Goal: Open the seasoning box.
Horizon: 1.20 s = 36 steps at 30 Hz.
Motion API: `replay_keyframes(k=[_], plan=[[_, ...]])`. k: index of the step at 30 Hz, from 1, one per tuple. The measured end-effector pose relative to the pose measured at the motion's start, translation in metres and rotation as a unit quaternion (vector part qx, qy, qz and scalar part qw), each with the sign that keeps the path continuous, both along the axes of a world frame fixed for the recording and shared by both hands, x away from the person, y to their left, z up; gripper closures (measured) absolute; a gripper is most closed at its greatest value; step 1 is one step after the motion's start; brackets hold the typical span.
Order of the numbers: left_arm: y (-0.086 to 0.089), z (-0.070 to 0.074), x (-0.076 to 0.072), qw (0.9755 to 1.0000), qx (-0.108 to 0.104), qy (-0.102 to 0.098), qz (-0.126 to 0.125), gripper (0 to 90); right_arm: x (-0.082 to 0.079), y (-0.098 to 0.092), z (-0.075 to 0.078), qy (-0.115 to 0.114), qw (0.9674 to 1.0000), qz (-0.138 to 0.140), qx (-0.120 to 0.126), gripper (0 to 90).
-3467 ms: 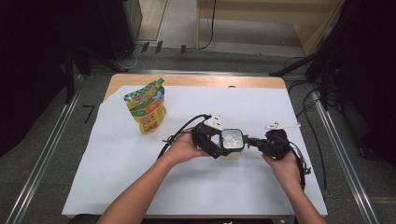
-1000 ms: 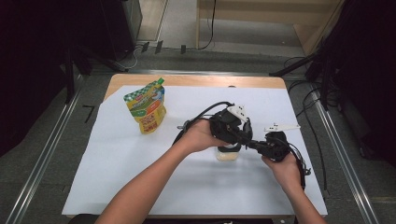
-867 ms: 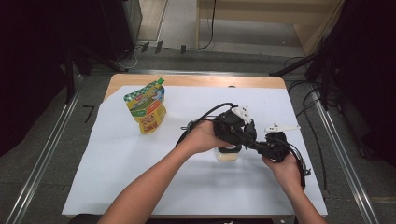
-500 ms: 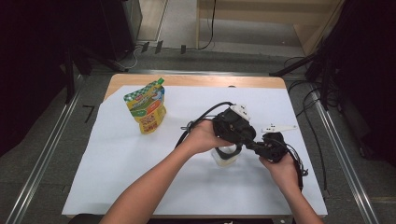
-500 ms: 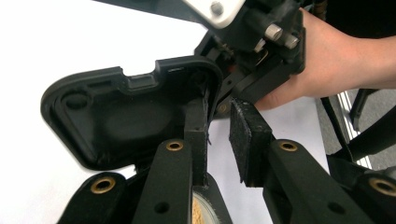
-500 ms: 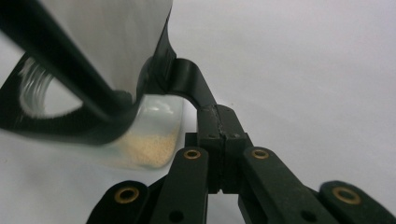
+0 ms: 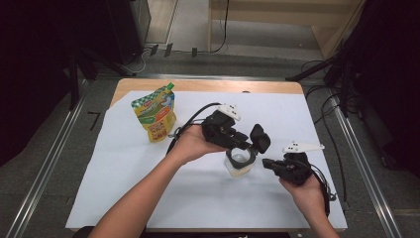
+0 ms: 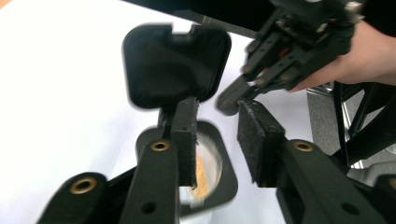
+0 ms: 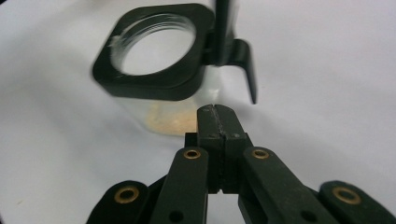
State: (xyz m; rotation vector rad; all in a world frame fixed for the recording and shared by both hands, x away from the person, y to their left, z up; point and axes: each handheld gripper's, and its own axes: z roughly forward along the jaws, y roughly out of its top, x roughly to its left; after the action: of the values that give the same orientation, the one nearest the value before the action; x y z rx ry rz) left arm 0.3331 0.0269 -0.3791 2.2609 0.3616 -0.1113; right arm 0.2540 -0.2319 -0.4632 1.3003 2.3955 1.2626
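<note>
Left gripper view shows the left gripper (image 8: 217, 140) with jaws just opening, empty, hiding part of the jar (image 8: 210, 163), while the right gripper (image 9: 217, 109) is clenched empty.

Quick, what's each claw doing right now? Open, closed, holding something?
Left claw: open, jaws just widened, nothing gripped, above the jar with its lid flipped up.
Right claw: closed, empty, beside the jar.

Left hand-held gripper (image 7: 245, 141) jaws just opening, right hand-held gripper (image 7: 267, 163) closed.
</note>
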Motion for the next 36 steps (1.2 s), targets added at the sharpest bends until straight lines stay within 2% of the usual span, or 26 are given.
replay_keyframes(k=[4, 6, 8, 10, 14, 17, 19, 21, 23, 25, 29, 36], plan=[[0.018, -0.003, -0.002, 0.9998, -0.006, -0.008, 0.016, 67.2, -0.012, 0.007, -0.001, 0.007, 0.9999, 0.011, 0.003, 90.0], [0.029, -0.006, -0.003, 0.9995, -0.006, -0.006, 0.029, 63.2, -0.016, 0.015, -0.001, 0.008, 0.9998, 0.021, 0.002, 90.0], [0.042, -0.011, -0.003, 0.9986, -0.007, 0.019, 0.049, 55.3, -0.017, 0.024, -0.002, 0.013, 0.9995, 0.03, 0.001, 90.0], [0.053, -0.015, -0.005, 0.9979, -0.015, 0.027, 0.057, 50.7, -0.017, 0.034, -0.004, 0.013, 0.999, 0.041, -0.004, 90.0], [0.075, -0.02, -0.014, 0.9972, -0.025, 0.011, 0.07, 46.0, -0.016, 0.05, -0.009, 0.015, 0.998, 0.059, -0.015, 90.0], [0.089, -0.021, -0.015, 0.9962, -0.028, 0.008, 0.082, 43.5, -0.016, 0.058, -0.011, 0.013, 0.9975, 0.065, -0.022, 90.0], [0.099, -0.02, -0.017, 0.9949, -0.04, 0.005, 0.092, 42.6, -0.015, 0.062, -0.012, 0.009, 0.9971, 0.071, -0.023, 90.0], [0.108, -0.02, -0.019, 0.9941, -0.041, 0.011, 0.099, 41.7, -0.014, 0.066, -0.013, 0.009, 0.9967, 0.076, -0.027, 90.0], [0.117, -0.022, -0.02, 0.9934, -0.032, 0.018, 0.109, 42.1, -0.014, 0.071, -0.013, 0.008, 0.9962, 0.081, -0.03, 90.0], [0.125, -0.023, -0.022, 0.9922, -0.02, 0.014, 0.122, 42.1, -0.014, 0.074, -0.014, 0.005, 0.996, 0.084, -0.03, 90.0], [0.146, -0.026, -0.024, 0.9887, -0.015, 0.015, 0.148, 42.1, -0.011, 0.08, -0.015, -0.003, 0.9954, 0.091, -0.03, 90.0], [0.178, -0.025, -0.032, 0.983, -0.019, 0.011, 0.182, 42.6, -0.005, 0.089, -0.016, -0.01, 0.9943, 0.102, -0.03, 90.0]])
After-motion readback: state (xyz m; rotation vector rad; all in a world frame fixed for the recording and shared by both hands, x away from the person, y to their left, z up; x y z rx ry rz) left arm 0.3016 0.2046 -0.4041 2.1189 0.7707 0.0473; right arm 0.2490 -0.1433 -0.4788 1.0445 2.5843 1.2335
